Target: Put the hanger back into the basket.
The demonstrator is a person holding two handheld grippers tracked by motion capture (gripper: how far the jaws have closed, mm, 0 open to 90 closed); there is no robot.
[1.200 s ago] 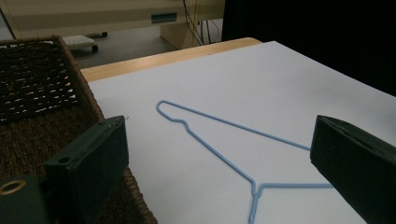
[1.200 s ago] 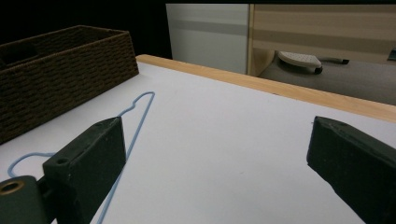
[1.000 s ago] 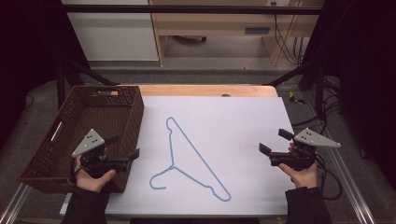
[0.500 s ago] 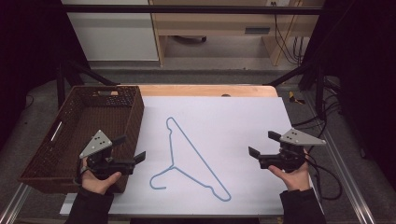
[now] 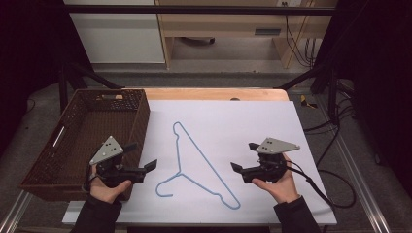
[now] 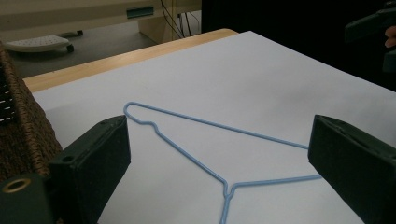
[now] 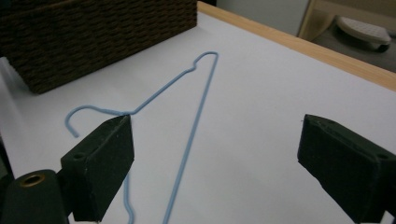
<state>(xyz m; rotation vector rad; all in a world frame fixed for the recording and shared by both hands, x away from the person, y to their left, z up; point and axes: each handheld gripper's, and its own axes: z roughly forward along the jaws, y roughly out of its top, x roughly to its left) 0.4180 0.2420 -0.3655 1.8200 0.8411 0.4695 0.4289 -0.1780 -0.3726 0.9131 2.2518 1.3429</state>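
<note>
We see a thin light-blue wire hanger flat on white paper; our left gripper and right gripper flank it, jaws spread, the right's just narrowing around nothing. From above, a brown woven basket lies left of the hanger.

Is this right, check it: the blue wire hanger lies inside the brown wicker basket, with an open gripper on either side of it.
Not quite. The blue wire hanger lies flat on the white sheet, beside the brown wicker basket, as the high view shows. The left gripper and right gripper do flank it, both open.
</note>
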